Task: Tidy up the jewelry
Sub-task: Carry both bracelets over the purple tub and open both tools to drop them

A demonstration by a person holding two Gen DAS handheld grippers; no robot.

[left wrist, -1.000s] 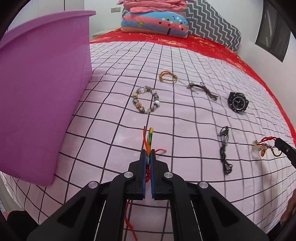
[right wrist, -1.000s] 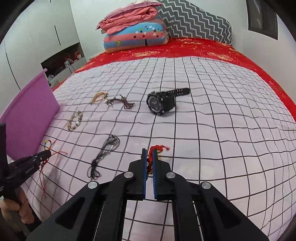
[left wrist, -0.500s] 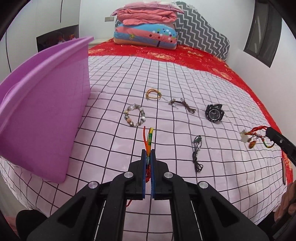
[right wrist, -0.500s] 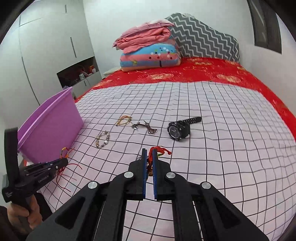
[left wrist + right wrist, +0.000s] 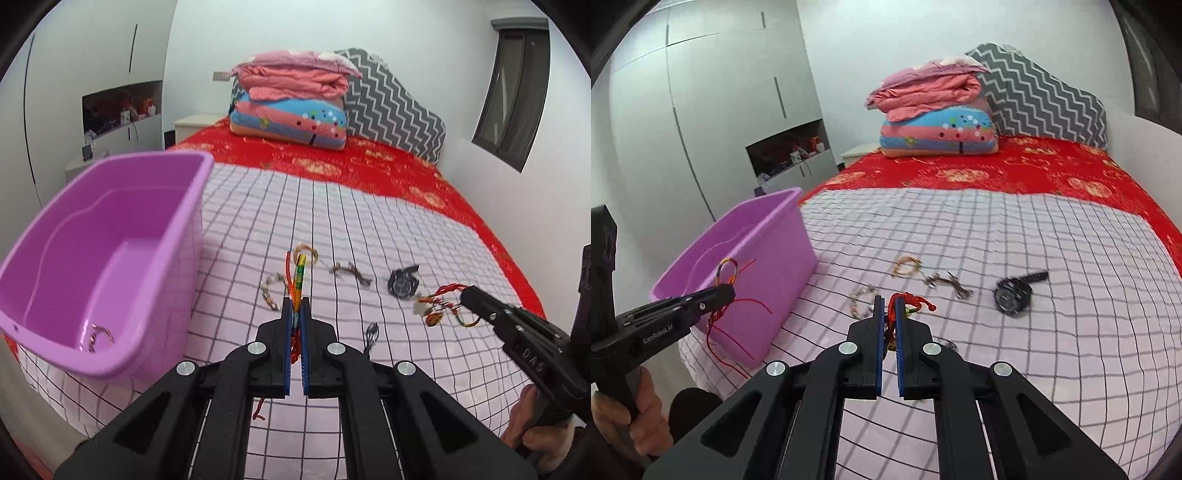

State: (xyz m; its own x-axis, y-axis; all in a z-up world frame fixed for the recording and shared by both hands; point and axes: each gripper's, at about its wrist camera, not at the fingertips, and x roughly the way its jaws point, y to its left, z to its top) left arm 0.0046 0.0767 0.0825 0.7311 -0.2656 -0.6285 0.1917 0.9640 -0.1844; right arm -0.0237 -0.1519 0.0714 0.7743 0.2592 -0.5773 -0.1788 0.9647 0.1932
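The left tongs [image 5: 296, 306] are pressed together on a rainbow braided cord [image 5: 298, 273] with red strings trailing below, held in the air just beside the purple bin [image 5: 162, 258] that sits on the checked bed sheet [image 5: 406, 229]. The right tongs [image 5: 891, 306] pinch a red knotted charm [image 5: 912, 298] above the bed. On the sheet beyond lie a beaded bracelet [image 5: 269, 291], a yellow cord bracelet [image 5: 907, 266], a brown leather bracelet [image 5: 945, 282] and a black watch [image 5: 1012, 295], apart from one another. A small metal piece [image 5: 98, 334] rests inside the bin.
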